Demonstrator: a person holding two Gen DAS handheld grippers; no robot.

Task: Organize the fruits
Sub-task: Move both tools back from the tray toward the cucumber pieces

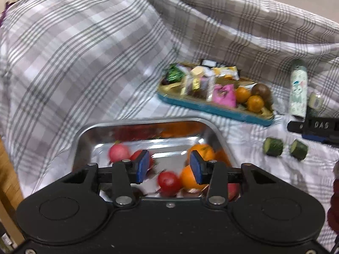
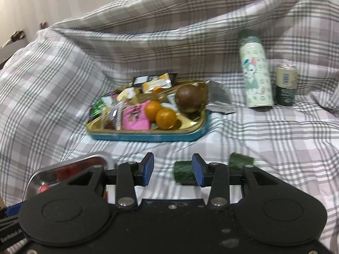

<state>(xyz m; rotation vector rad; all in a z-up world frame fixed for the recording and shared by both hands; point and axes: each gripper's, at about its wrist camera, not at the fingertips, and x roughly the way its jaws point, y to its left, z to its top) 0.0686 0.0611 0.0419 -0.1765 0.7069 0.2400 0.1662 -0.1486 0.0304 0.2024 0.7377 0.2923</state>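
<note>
Hovering over the steel tray [image 1: 84,139], your left gripper [image 1: 168,166] has its jaws apart w/ nothing between the pads; the right gripper [image 2: 172,169] is likewise open and empty, above the bedsheet [image 2: 63,80] near the tray's right rim.

Fruit sits in two places. In the steel tray: oranges [image 1: 202,151], a red fruit [image 1: 168,182] and a pink one [image 1: 118,152], bunched toward the near edge. In the blue tin [image 2: 148,136], at its right end: two small oranges [image 2: 166,115] touching each other, plus a brown round fruit [image 2: 188,98] just behind, next to snack packets [image 2: 135,115]. Two green cut pieces [image 2: 183,172] lie on the sheet by the right gripper, prob. cucumber, but blur makes that unsure.

Handling, as I judge it: small oranges are light, firm-ish, round, so they'll roll. Take one across its middle, pads on opposite sides, modest squeeze so skin doesn't bruise. The brown fruit looks harder and smoother, likelier to slip. The soft sheet gives no firm base, so don't press down.
</note>
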